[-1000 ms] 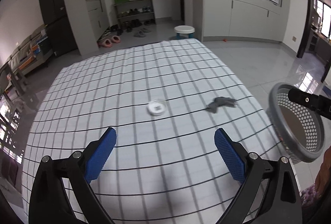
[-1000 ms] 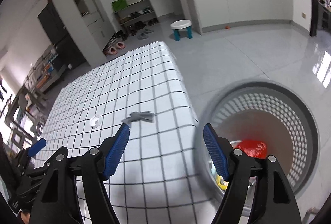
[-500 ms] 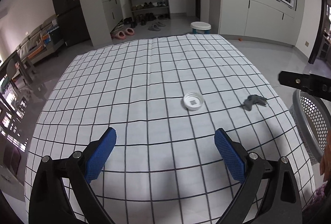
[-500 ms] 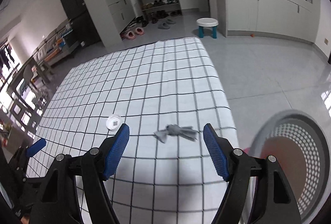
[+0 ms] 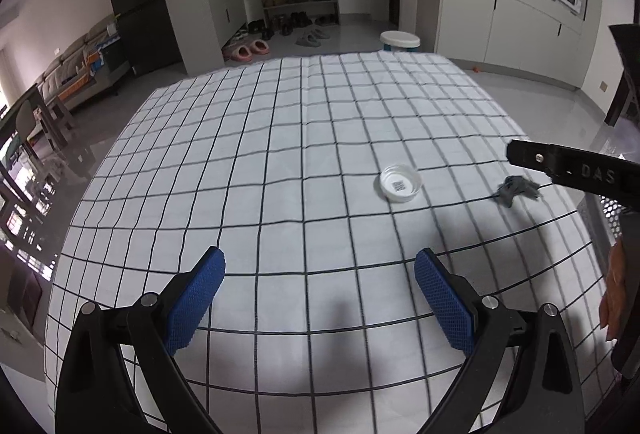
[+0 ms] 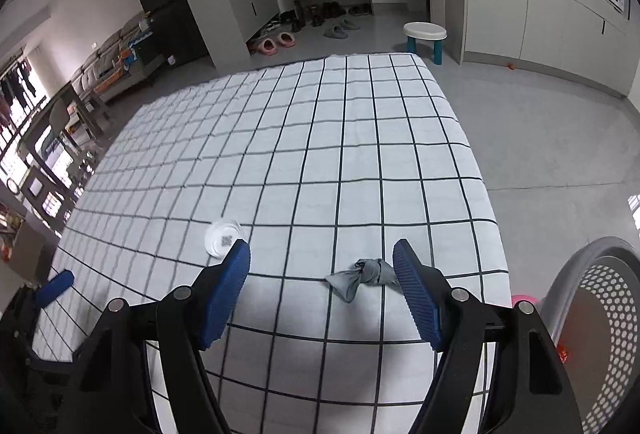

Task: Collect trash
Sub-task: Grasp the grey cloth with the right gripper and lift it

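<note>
A crumpled grey scrap (image 6: 362, 276) lies on the white checked tablecloth (image 6: 320, 137) near its right edge, just ahead of my open, empty right gripper (image 6: 322, 266). It also shows in the left wrist view (image 5: 516, 189). A white round lid (image 5: 400, 182) lies left of the scrap, and shows in the right wrist view (image 6: 223, 237). My left gripper (image 5: 318, 274) is open and empty over the near part of the cloth. A grey perforated basket (image 6: 592, 298) stands off the table's right edge with something red inside.
The right gripper's arm (image 5: 572, 169) crosses the right side of the left wrist view. The table edge (image 6: 492, 201) drops to tiled floor on the right. A small stool (image 6: 424, 37) and cabinets (image 6: 532, 9) stand beyond the far end.
The right gripper has swung left from over the basket to the table and now faces the grey scrap. The left gripper's view has shifted slightly; the lid and scrap have not moved.
</note>
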A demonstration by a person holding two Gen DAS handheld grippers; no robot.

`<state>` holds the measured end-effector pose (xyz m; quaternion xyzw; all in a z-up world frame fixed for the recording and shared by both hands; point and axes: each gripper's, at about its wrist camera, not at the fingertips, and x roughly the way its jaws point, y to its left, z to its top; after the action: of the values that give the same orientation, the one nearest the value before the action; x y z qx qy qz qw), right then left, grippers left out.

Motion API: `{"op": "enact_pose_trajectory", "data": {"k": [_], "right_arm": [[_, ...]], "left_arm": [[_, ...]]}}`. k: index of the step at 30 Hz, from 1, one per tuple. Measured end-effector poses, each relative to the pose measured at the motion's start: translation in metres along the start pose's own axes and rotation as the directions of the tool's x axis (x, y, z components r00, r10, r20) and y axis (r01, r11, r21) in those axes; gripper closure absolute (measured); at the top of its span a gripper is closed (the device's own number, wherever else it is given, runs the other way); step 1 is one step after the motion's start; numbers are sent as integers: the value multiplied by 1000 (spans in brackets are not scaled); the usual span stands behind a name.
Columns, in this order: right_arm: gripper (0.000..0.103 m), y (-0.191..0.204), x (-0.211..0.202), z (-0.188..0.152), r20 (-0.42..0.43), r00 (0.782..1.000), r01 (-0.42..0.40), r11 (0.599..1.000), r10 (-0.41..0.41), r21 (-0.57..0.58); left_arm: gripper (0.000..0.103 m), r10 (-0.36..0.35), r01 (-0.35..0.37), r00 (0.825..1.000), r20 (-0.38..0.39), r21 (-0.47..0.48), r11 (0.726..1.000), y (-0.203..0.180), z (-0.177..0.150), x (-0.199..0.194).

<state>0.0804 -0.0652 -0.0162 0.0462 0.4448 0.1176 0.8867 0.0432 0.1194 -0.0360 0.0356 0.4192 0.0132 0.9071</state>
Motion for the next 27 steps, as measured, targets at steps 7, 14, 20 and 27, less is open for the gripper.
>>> {"op": "enact_pose_trajectory", "data": {"k": [7, 14, 20, 27], "right_arm": [[32, -3, 19, -13, -72, 997, 19, 999, -21, -40], [32, -6, 37, -19, -114, 990, 77, 996, -82, -49], [32, -19, 47, -19, -137, 985, 103, 995, -102, 0], [43, -22, 56, -14, -132, 979, 156, 988, -157, -15]], "left_arm": [[9, -5, 4, 999, -44, -38, 999, 9, -7, 18], [9, -19, 17, 998, -59, -40, 999, 9, -8, 25], [9, -27, 23, 997, -71, -49, 999, 9, -9, 32], [9, -34, 31, 996, -79, -47, 998, 6, -11, 34]]}}
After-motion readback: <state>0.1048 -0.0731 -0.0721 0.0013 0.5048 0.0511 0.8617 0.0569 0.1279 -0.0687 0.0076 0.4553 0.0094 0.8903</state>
